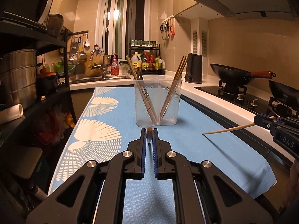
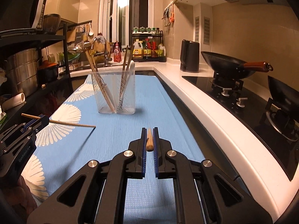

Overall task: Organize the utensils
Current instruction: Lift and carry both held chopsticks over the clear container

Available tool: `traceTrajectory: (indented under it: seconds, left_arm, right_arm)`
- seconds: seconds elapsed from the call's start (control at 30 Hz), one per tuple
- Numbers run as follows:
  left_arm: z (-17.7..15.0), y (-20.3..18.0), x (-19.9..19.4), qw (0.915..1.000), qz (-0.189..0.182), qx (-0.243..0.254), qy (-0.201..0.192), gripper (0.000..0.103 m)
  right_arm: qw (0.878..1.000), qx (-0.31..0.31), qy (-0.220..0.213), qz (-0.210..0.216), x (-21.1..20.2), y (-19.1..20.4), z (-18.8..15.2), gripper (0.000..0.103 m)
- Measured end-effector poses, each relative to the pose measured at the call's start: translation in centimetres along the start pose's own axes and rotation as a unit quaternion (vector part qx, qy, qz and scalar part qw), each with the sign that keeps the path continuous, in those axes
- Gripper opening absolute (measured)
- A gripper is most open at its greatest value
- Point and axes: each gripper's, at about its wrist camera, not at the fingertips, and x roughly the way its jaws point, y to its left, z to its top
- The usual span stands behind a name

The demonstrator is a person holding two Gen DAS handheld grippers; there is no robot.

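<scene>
A clear plastic utensil holder stands on the blue cloth, with chopsticks and a fork leaning in its two sides; it also shows in the right wrist view. My left gripper is shut on a wooden chopstick seen end-on, held above the cloth in front of the holder. My right gripper is shut on another wooden chopstick. In the left wrist view the right gripper enters from the right with its chopstick pointing left. In the right wrist view the left gripper holds its chopstick pointing right.
The blue cloth with white fan prints covers the table. A white counter runs along the right with a hob, two woks and a dark kettle. A black shelf rack with pots stands left. Sink and bottles are at the back.
</scene>
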Motion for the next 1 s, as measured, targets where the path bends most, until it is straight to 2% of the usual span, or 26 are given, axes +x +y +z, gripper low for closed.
traceTrajectory:
  seconds: [0.2,0.3,0.37,0.47,0.73,0.87,1.0]
  left_arm:
    - [0.9,0.3,-0.2,0.9999,-0.008,-0.009,0.001,0.007]
    - [2.6,0.8,-0.3,0.9998,-0.019,-0.008,0.0,0.007]
    - [4.0,1.3,0.1,0.9994,-0.03,-0.014,0.006,0.007]
    - [5.7,2.5,0.5,0.9985,-0.044,-0.03,0.012,0.007]
    - [11.2,5.0,3.9,0.9941,-0.08,-0.061,0.041,0.007]
    - [15.1,5.9,5.5,0.9929,-0.092,-0.073,0.022,0.007]
    - [19.8,6.1,6.9,0.9919,-0.097,-0.08,-0.017,0.007]
  right_arm:
    - [1.0,-0.008,-0.018,0.01,-0.8,0.1,1.5,0.007]
    - [0.999,-0.021,-0.026,0.021,-1.2,0.4,3.1,0.007]
    - [0.998,-0.041,-0.017,0.045,-0.9,1.1,4.5,0.007]
    - [0.997,-0.051,-0.032,0.056,-1.1,1.7,6.4,0.007]
    - [0.991,-0.065,-0.054,0.105,0.2,3.4,12.4,0.006]
    - [0.988,-0.061,-0.066,0.124,1.2,3.8,16.5,0.006]
    - [0.986,-0.052,-0.082,0.135,2.2,4.1,21.0,0.006]
